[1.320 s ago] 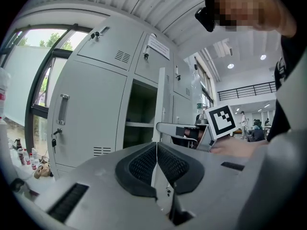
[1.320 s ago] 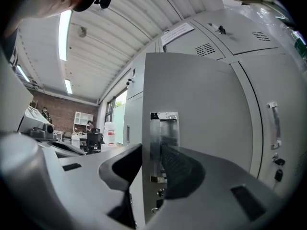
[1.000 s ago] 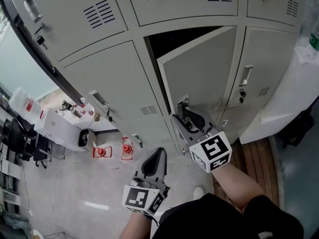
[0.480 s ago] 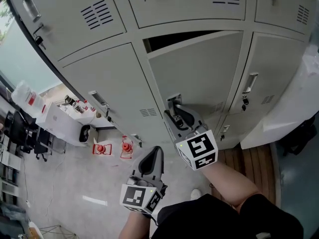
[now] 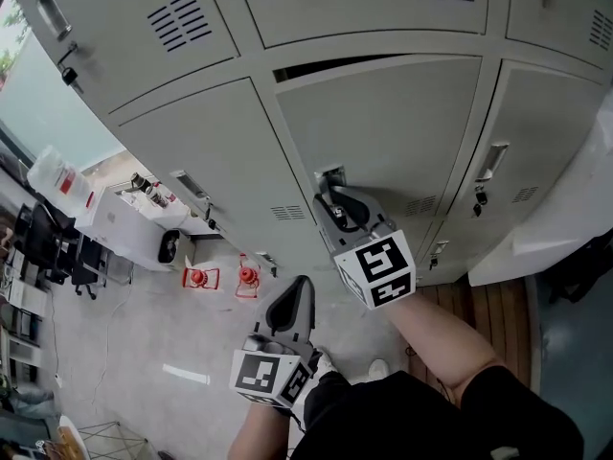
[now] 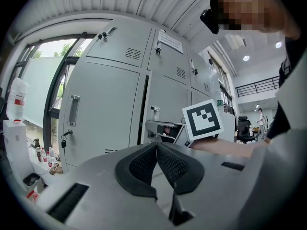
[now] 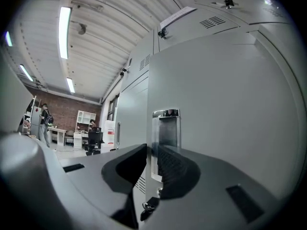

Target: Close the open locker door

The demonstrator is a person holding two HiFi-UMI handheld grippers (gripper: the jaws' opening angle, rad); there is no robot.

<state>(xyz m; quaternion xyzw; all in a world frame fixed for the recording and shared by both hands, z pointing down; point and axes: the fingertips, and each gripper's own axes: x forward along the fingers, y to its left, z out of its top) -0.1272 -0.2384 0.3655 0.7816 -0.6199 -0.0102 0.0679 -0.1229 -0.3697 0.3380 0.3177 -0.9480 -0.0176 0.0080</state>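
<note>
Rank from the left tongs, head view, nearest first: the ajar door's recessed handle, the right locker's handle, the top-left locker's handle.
From the left tongs:
1. Recessed handle, ahead on the ajar door.
2. Right locker's handle, far right.
3. Top-left locker's handle, farthest, upper left.

Your right gripper [image 5: 332, 202]: door handle [image 5: 330, 175] at tips, locker door [image 5: 393, 132] ahead. Your left gripper [image 5: 303, 286] behind it, to left, well apart.

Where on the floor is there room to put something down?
The grey floor left of the left tongs, this side of the two red things, is bare. The wooden boards by the right-hand lockers are free. It is crowded at the left, round the white table with bottles and the black chairs.
</note>
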